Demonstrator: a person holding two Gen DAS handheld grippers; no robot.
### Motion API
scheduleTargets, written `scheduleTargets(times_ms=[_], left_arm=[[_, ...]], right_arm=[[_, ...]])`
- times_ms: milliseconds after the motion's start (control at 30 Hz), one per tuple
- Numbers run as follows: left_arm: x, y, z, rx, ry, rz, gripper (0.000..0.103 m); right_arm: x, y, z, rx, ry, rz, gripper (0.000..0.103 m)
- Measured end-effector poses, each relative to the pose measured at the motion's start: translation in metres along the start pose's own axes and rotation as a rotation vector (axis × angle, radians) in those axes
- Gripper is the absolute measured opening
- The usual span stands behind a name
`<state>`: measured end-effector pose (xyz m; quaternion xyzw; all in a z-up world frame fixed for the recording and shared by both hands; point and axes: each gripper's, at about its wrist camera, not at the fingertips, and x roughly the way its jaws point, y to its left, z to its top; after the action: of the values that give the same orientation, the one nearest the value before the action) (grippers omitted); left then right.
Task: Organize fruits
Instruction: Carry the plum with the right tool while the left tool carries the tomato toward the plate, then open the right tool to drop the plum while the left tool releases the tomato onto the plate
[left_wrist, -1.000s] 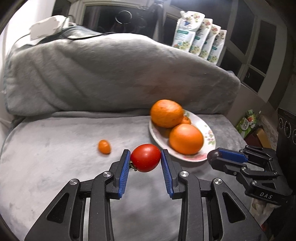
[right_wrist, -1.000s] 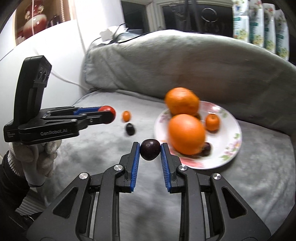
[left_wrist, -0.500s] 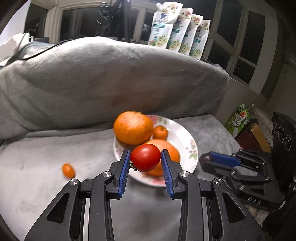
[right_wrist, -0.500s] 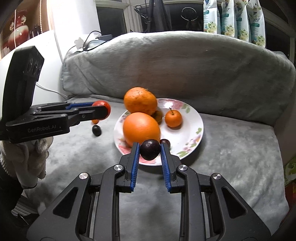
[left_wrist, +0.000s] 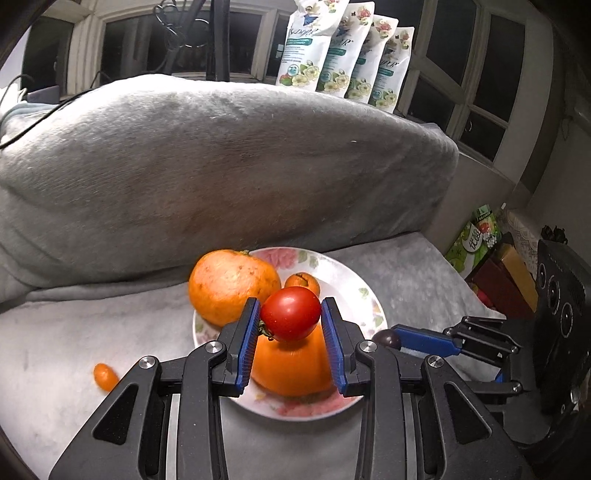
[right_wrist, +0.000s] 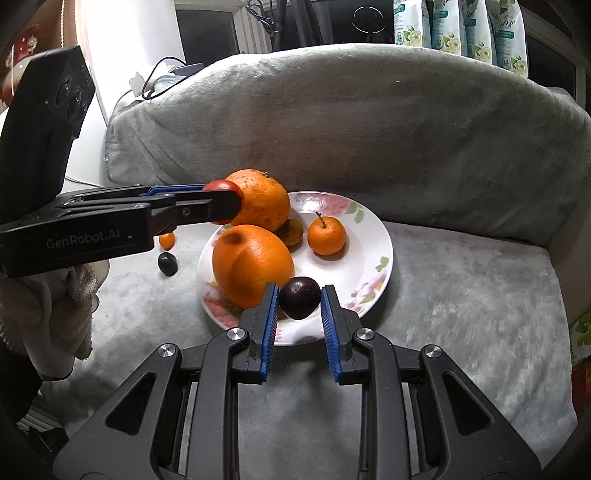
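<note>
black claw (right_wrist: 221, 201) (marked "genrobot.ai")

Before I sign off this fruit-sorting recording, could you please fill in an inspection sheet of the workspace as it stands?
Surface: grey plush sofa seat, backrest behind.
Job's things: floral plate holds two large oranges, a small mandarin and a darker fruit partly hidden; a small orange fruit and a dark fruit lie on the seat off the plate.
Clutter: nothing seen on the seat.
Grippers: left gripper shut on a red tomato; right gripper shut on a dark plum, both over the plate.
Cables: black cable trails over the backrest.
Surroundings: floral pouches on the windowsill, boxes beside the sofa.
</note>
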<state>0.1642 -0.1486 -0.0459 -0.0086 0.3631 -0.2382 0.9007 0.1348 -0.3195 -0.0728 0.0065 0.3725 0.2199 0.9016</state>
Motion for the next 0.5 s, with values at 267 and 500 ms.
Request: scheduleTargets(times_ms=[267, 500], left_arm=[[0.011, -0.004, 0.007, 0.015, 0.007, 0.0, 0.032], [0.016, -0.005, 0.008, 0.017, 0.016, -0.004, 0.032]], right_arm=[[0.006, -0.006, 0.002, 0.01, 0.004, 0.003, 0.024], [0.01, -0.006, 0.001, 0.009, 0.01, 0.007, 0.025]])
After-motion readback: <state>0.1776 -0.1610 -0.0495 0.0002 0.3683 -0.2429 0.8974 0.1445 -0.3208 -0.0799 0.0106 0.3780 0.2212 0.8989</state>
